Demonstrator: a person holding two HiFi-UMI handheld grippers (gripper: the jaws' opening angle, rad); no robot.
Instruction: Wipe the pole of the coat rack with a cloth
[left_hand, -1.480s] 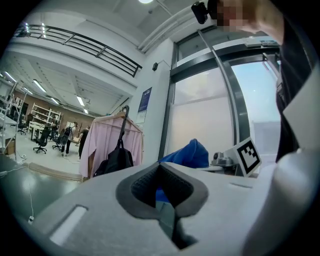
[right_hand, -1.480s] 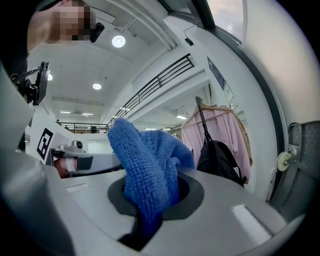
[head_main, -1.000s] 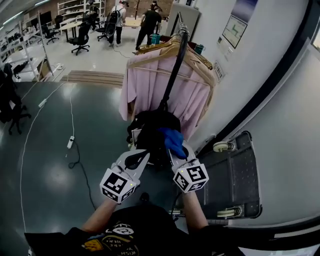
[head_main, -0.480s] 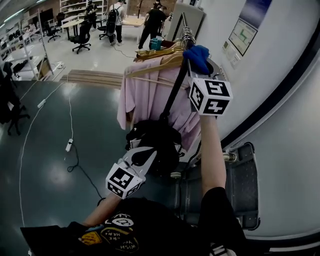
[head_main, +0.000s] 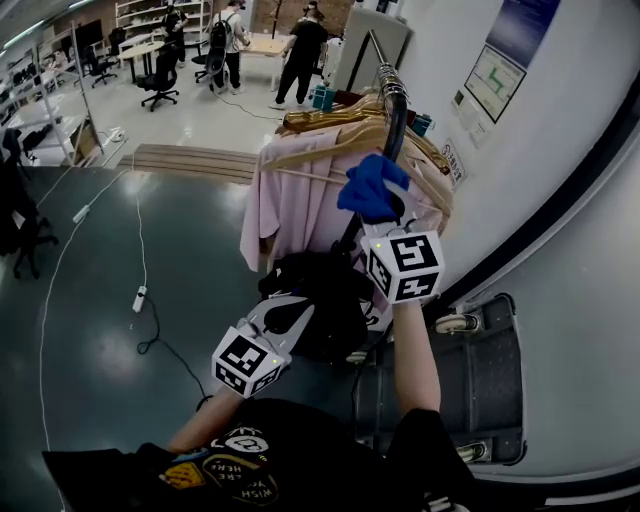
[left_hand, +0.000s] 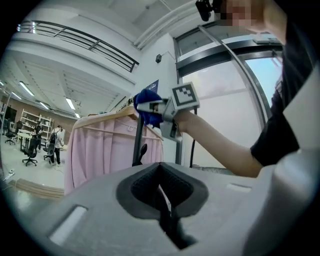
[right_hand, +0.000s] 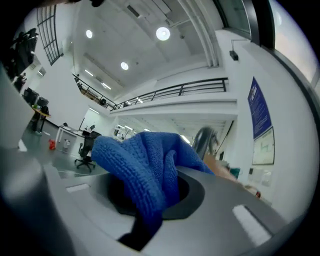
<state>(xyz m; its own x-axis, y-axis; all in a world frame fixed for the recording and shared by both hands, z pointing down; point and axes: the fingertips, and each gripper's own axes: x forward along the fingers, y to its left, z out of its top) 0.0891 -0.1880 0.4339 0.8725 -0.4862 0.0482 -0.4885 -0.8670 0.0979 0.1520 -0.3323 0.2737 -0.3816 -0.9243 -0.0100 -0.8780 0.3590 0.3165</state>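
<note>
2 claws did unequal work. The right claw (head_main: 383, 212), pinching the blue cloth (head_main: 368, 188), had dropped from the top of the pole (head_main: 397, 120) to partway down it, so a downward wiping stroke seemed under way. The left claw (left_hand: 161, 197), pressed together and empty, hung low.
</note>
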